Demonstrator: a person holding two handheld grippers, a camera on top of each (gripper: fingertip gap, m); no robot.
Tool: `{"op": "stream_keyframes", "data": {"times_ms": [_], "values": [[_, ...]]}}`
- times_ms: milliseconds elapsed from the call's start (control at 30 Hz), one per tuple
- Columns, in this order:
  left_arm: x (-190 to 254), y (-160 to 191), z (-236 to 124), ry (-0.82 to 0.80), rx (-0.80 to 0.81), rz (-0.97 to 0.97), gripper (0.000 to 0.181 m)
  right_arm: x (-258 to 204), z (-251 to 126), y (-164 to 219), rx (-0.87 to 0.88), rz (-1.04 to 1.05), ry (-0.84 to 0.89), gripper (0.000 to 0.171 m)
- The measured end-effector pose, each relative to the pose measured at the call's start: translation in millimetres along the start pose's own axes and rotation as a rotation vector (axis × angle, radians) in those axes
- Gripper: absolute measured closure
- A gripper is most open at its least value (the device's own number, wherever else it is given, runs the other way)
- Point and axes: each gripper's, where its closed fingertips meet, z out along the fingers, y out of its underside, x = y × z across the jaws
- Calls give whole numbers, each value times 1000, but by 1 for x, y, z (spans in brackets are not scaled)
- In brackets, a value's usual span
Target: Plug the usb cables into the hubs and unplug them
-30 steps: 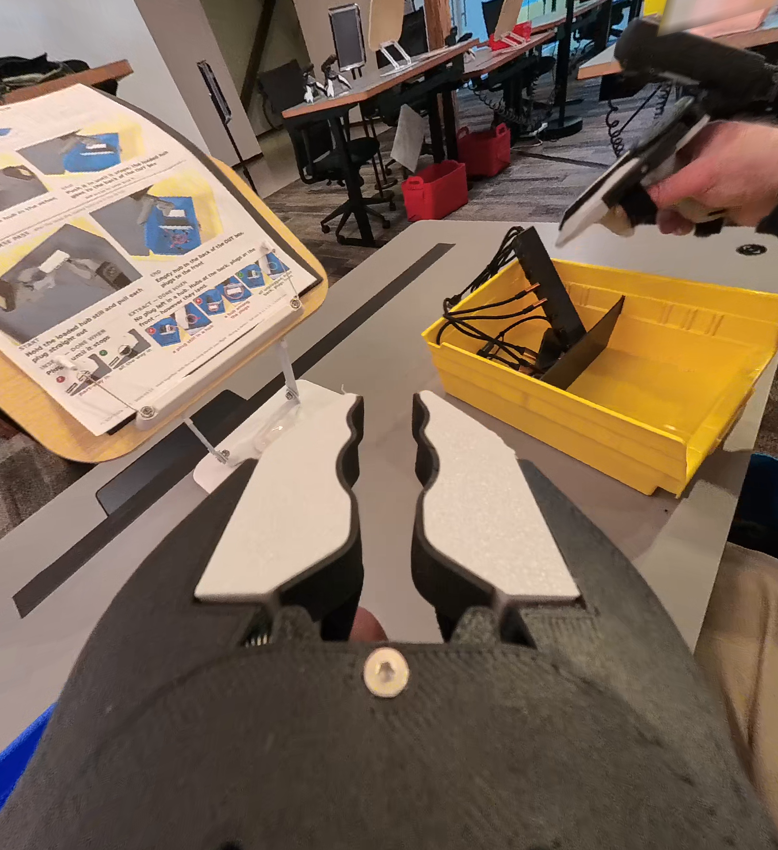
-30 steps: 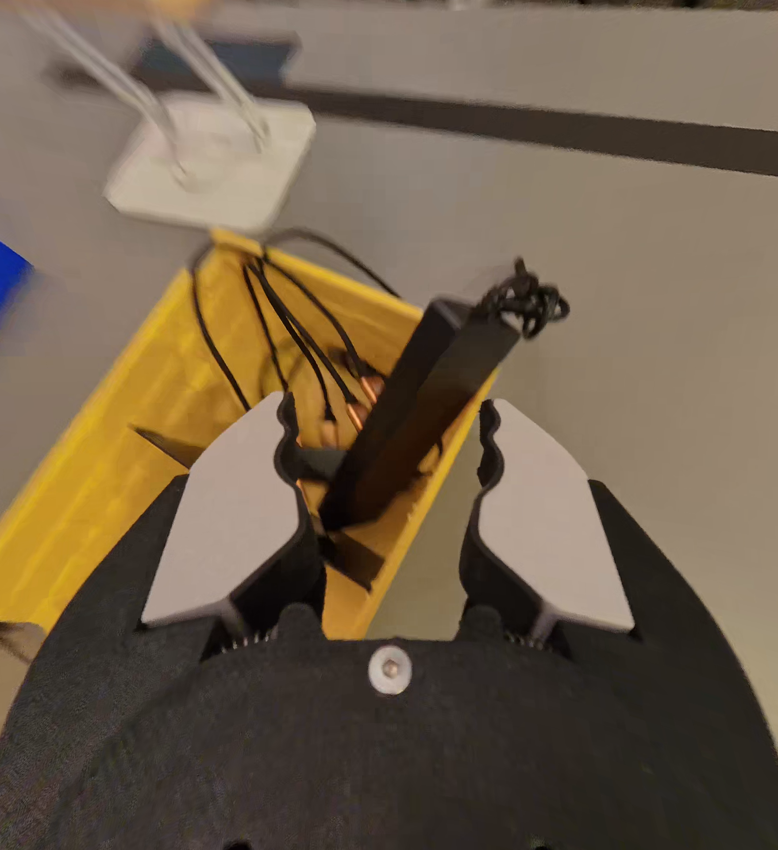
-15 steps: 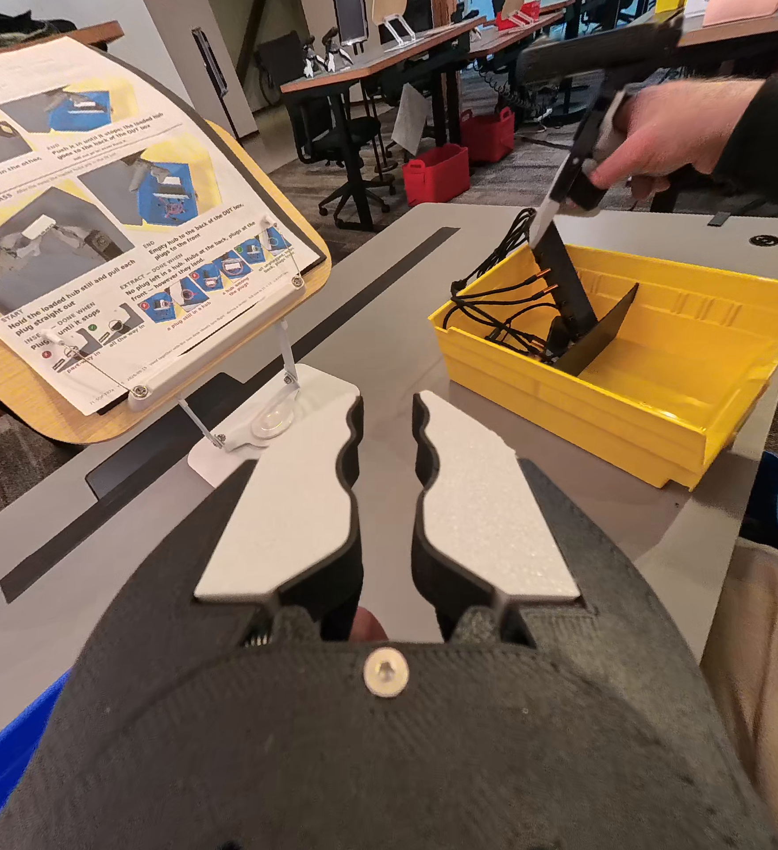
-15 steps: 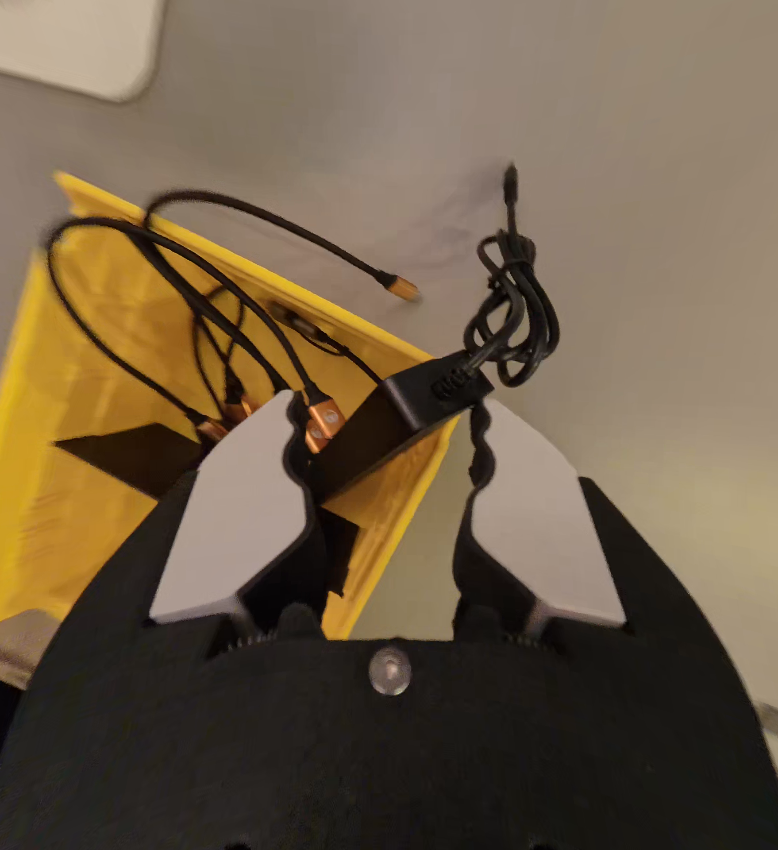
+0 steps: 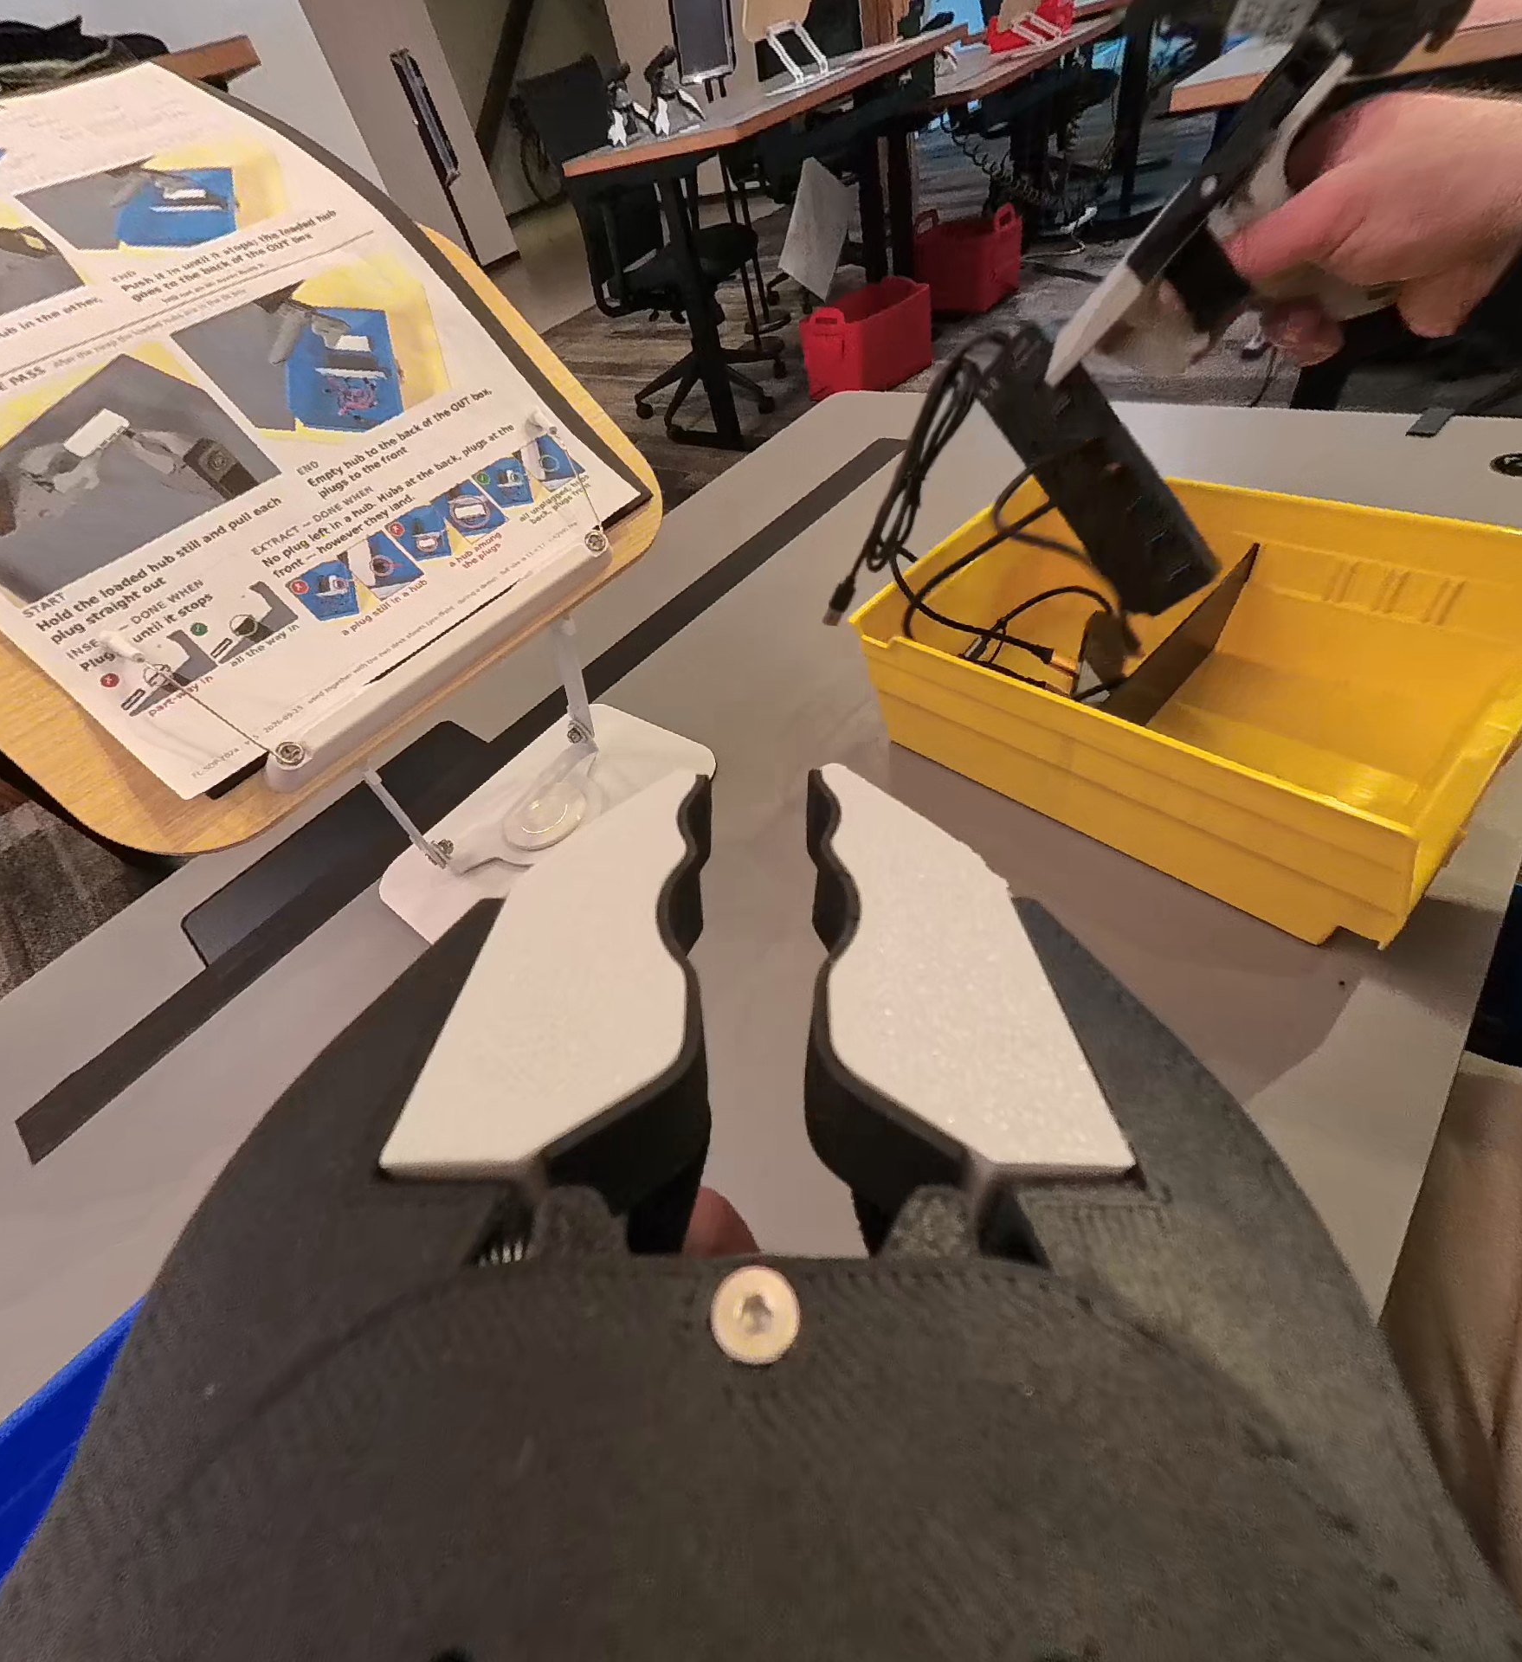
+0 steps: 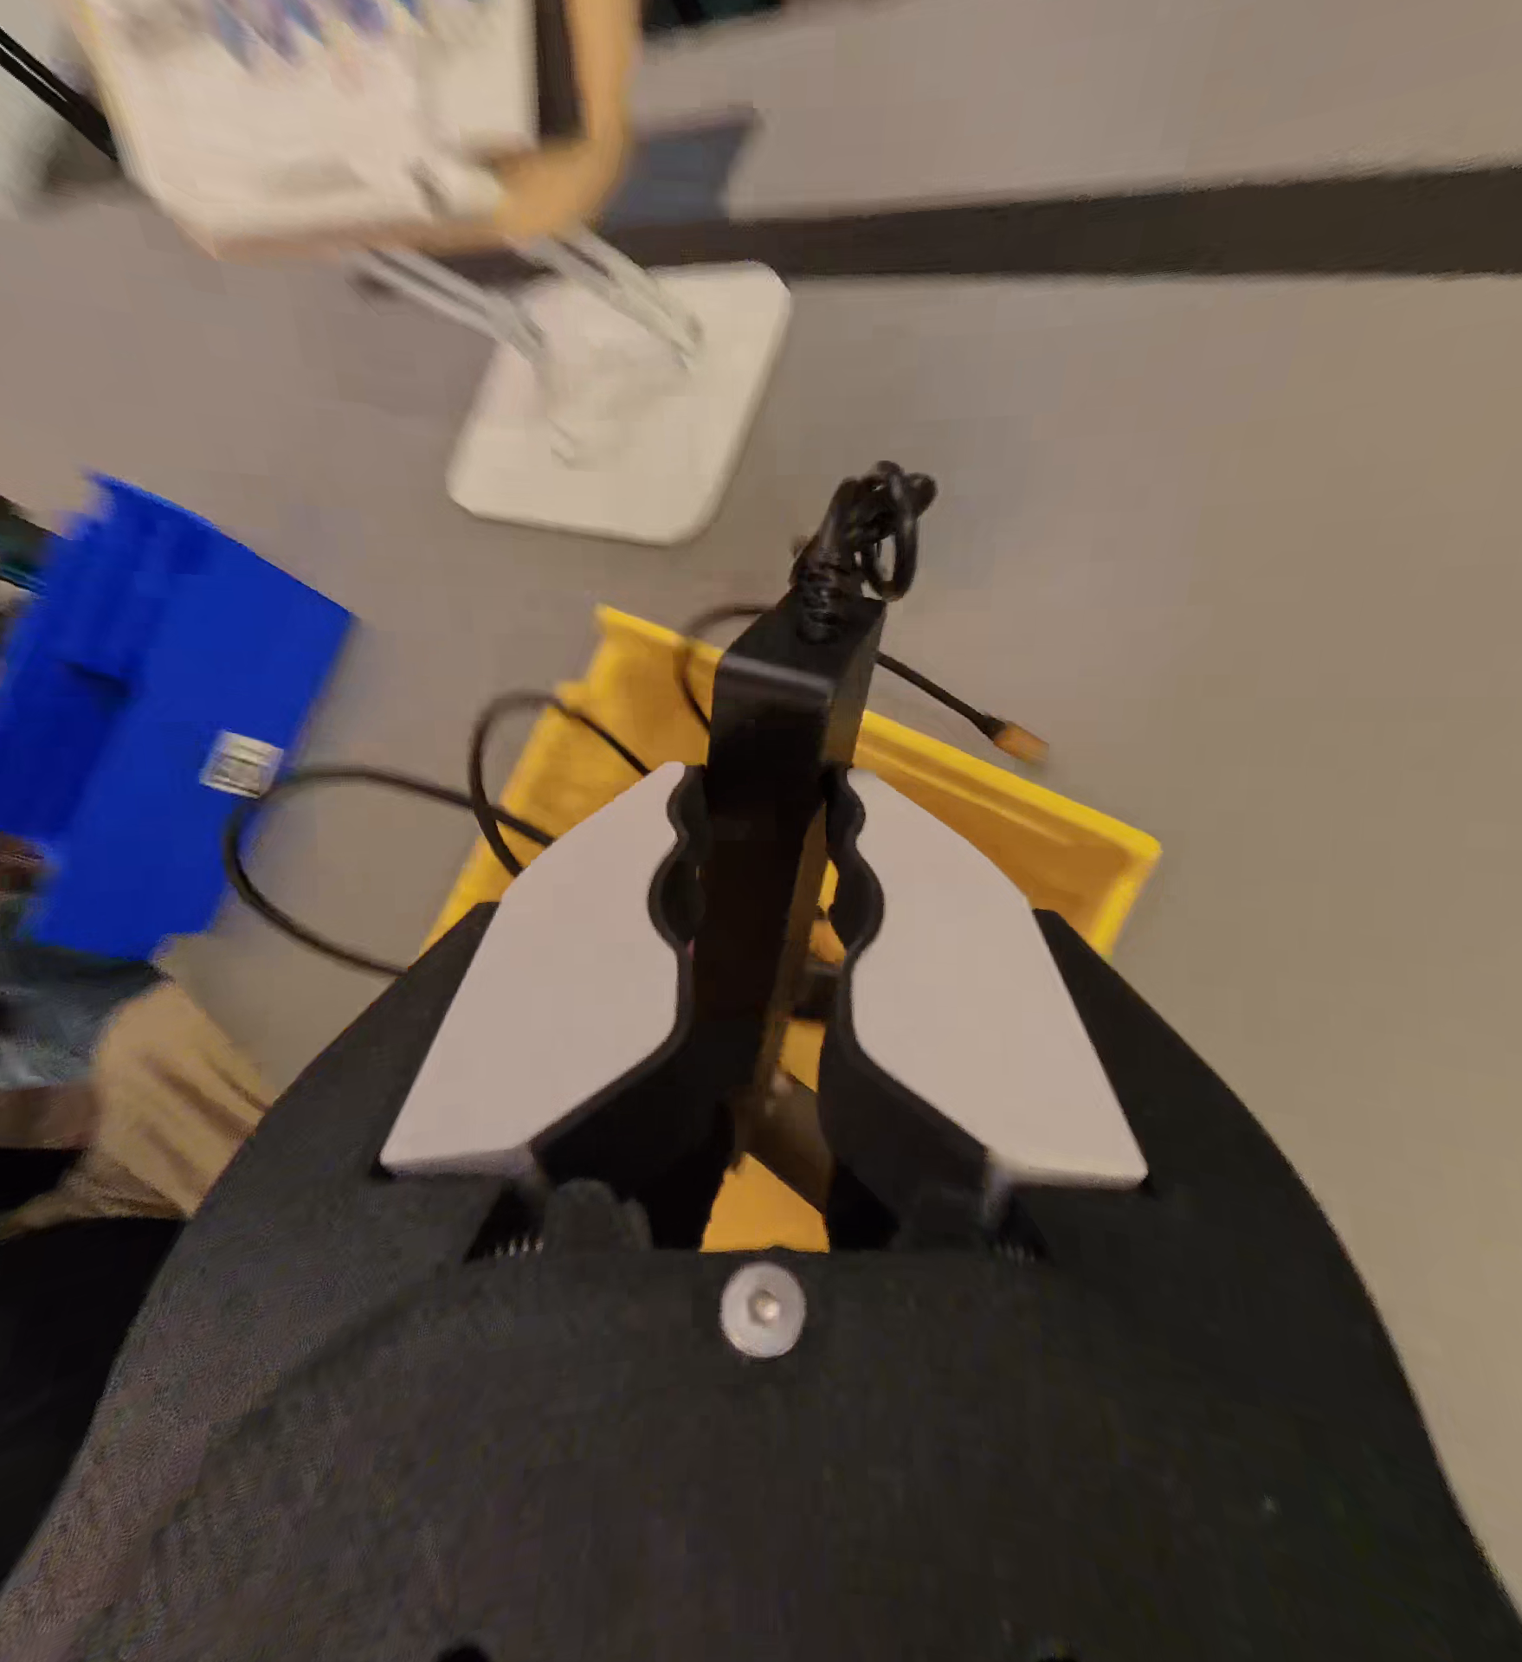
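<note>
While the right tool gripped the black hub: step in hand was judged to be lifting the hub out of the yellow bin.
Right tool: closed on the hub's upper part, both pads pressed against its sides.
Left tool: narrowly parted, holding nothing, poised above the grey surface short of the bin.
Hub position: tilted, lower end hanging over the bin's left compartment beside the black divider; coiled lead dangling from its top end.
USB cables: lying loose in the bin; whether any were still plugged in could not be told.
Next move, as judged: bring the hub clear and steady so the left tool can take a plug squarely, avoiding snagging trailing cables on the bin wall.
Left wrist view alone showed: the hub's tilt, the divider, the hand on the right tool, an instruction sheet on its stand.
Right wrist view alone showed: the grip itself, an orange-tipped plug outside the bin, a blue bin; blurred.
</note>
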Motion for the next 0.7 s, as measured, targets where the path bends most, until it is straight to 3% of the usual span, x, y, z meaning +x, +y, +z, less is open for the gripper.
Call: {"op": "stream_keyframes", "data": {"times_ms": [133,300,433,567,700], "values": [[2,1,2,4,-3,1,161,-31,-14,-19,233,102,-198,147],[6,4,5,9,-17,8,161,-46,-2,-15,246,35,-236,147],[4,4,4,8,-13,2,161,-38,-4,-19,180,-83,-88,148],[2,5,5,7,-13,-3,161,-38,-20,-43,383,-50,-70,148],[4,7,7,13,-17,-6,161,-35,-16,-43,585,56,-61,148]]}}
